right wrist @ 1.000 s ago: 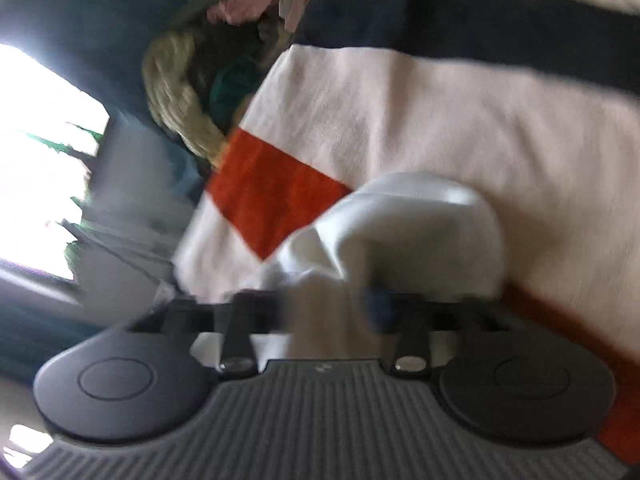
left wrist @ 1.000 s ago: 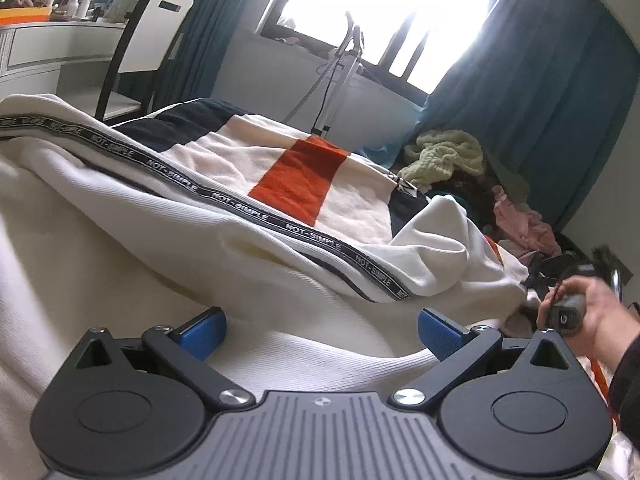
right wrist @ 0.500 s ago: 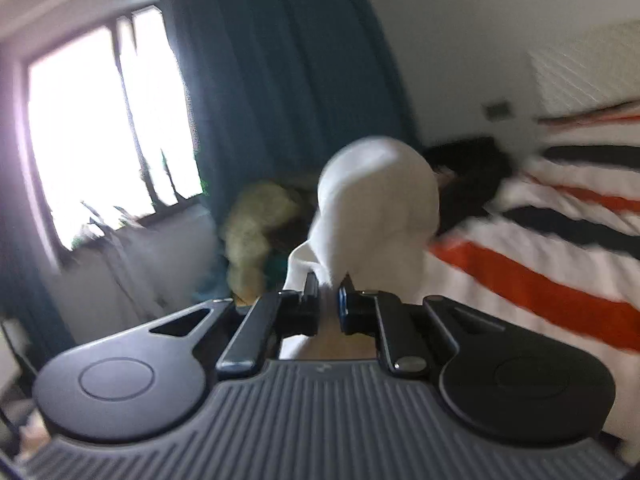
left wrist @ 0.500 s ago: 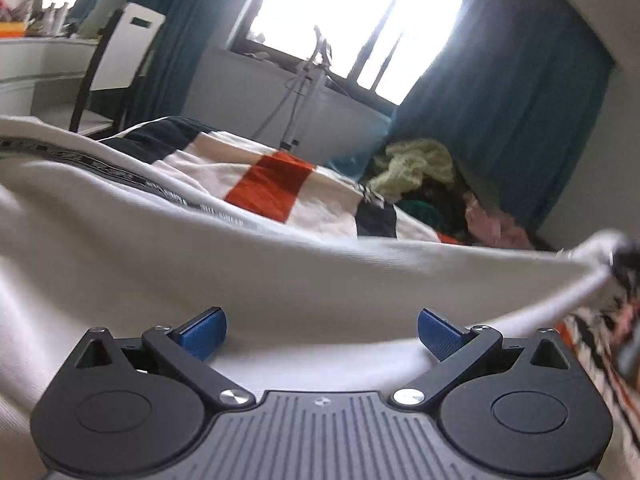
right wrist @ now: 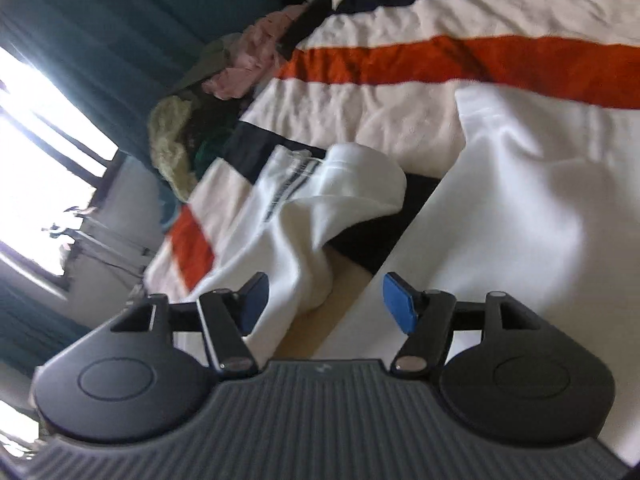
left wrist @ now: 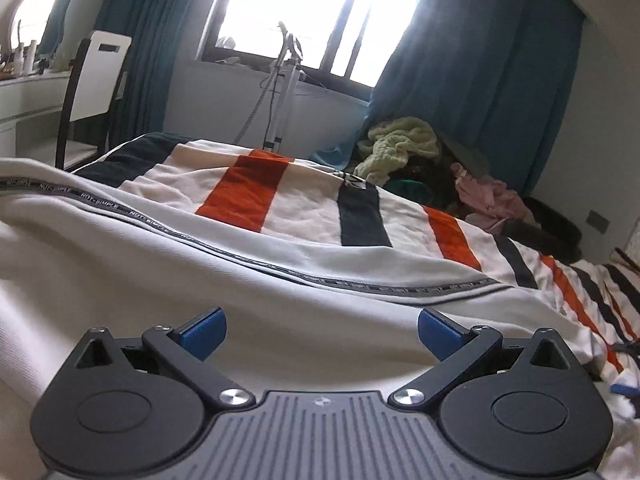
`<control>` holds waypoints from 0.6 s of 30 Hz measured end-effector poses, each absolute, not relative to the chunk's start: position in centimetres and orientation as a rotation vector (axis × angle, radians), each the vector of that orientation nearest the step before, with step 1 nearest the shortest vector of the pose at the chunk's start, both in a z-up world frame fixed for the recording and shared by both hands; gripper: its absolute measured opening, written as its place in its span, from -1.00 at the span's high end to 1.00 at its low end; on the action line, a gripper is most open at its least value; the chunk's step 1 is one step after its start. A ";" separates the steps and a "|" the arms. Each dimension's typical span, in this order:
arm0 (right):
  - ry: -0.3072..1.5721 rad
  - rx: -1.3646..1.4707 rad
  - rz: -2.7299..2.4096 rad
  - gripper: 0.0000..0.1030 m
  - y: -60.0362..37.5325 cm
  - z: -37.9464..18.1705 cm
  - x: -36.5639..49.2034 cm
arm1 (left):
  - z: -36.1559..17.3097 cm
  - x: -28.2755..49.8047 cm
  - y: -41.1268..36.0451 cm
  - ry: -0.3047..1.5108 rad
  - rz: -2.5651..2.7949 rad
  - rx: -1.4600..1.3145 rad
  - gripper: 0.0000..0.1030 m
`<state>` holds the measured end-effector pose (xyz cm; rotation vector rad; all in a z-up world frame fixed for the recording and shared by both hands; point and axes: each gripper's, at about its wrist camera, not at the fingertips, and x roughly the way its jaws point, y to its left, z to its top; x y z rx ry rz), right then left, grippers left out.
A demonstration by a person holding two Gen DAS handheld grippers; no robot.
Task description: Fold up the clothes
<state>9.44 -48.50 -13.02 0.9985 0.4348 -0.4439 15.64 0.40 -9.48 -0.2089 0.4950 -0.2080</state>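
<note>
Right fingers (right wrist: 394, 302) opening, white garment's (right wrist: 304, 240) sleeve lying between them.

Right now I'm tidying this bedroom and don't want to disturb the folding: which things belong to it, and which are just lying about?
Part of the folding:
- white garment with the lettered stripe, spread on the striped bedspread
- its sleeve, by the opening right gripper
- left gripper, open

Lying about:
- heap of clothes
- chair
- garment steamer

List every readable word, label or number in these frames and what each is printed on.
"NOT-SIMPLE", repeated along the dark tape trim of the white garment.
Tag on the striped bedspread: too small to read.
Trim printing in the right wrist view: blurred, unreadable.
</note>
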 end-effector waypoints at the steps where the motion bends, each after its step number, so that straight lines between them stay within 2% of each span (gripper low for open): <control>1: 0.433 0.994 -0.432 -0.29 -48.2 -12.3 8.7 | -9.3 15.2 0.2 0.489 -0.213 -0.198 -0.99; 9: 0.433 0.969 -0.345 -0.29 -45.9 -9.3 5.1 | -7.6 9.1 -2.5 0.425 -0.318 -0.057 -0.99; 18: 0.424 1.011 -0.290 -0.29 -44.8 -9.5 3.1 | -6.9 5.7 -4.7 0.384 -0.351 0.043 -0.99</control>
